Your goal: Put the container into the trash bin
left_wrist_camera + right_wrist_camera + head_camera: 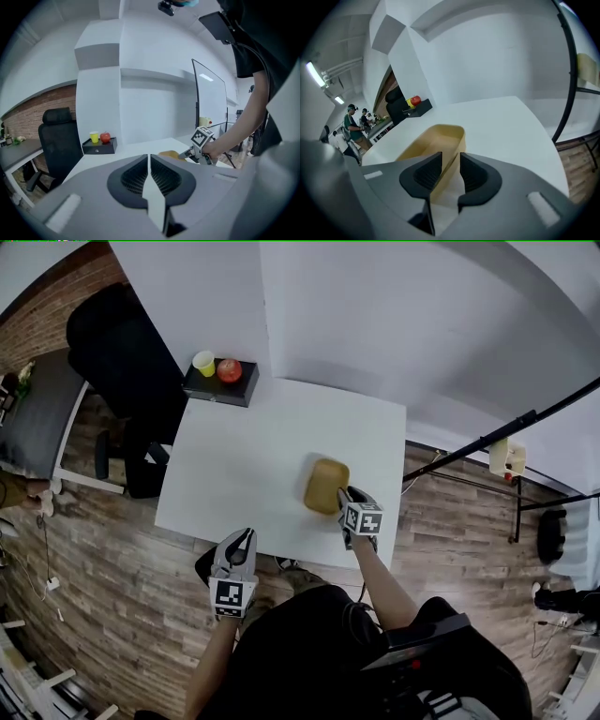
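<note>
Left hand-held gripper (149,174): jaws together on nothing, just off the worktop's (234,474) near edge. Right hand-held gripper (447,171): pinched on the container's (436,140) near short wall, one jaw inside and one outside. The tan, open, shallow container appears to rest on the worktop by its near right corner. Judged light, thin-walled and likely to flex, so an end-wall grip should serve, with a gentle squeeze. On the worktop's far left corner is a black box (220,385) with a yellow cup (203,363) and a red apple (230,370). No trash bin in view.
</note>
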### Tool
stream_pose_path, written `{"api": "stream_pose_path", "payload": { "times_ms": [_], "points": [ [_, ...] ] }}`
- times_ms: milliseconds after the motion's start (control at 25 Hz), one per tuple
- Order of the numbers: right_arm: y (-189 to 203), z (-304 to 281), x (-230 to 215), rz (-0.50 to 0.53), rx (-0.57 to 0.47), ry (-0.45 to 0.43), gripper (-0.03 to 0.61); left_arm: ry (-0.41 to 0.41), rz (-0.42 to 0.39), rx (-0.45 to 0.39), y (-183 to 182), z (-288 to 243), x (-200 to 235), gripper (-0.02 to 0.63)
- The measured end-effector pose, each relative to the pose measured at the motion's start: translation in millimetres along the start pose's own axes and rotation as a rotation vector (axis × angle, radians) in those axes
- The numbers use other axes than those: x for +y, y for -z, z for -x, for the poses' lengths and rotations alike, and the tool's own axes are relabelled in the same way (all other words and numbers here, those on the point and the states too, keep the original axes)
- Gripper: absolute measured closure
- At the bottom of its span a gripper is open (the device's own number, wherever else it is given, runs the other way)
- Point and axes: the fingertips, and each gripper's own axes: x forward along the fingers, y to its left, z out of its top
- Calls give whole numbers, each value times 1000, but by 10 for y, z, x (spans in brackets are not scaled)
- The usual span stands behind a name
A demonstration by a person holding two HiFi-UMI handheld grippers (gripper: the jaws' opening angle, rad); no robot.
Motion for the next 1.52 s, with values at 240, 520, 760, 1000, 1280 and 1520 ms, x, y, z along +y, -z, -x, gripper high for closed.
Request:
{"api": "stream_pose_path", "payload": {
  "times_ms": [240,520,760,1000,1280,1520],
  "points": [
    [64,-91,-76,-40,46,38,541,-30,9,8,38,23,70,617],
    [-125,-85,158,-35,34,-38,543,-69,36,0,66,97,164,617],
    [-229,-173,654,-1,45,-130,543,-129,70,-2,186,278,334,617],
    [-140,-440,1419,82,106,-254,543,-241,130,5,401,653,634,617],
    [108,-668,2517,198,181,-397,543,-408,195,24,729,1340,1041,617],
    [447,-735,3464,299,248,-520,543,-562,256,36,1008,2007,1265,617]
  ]
}}
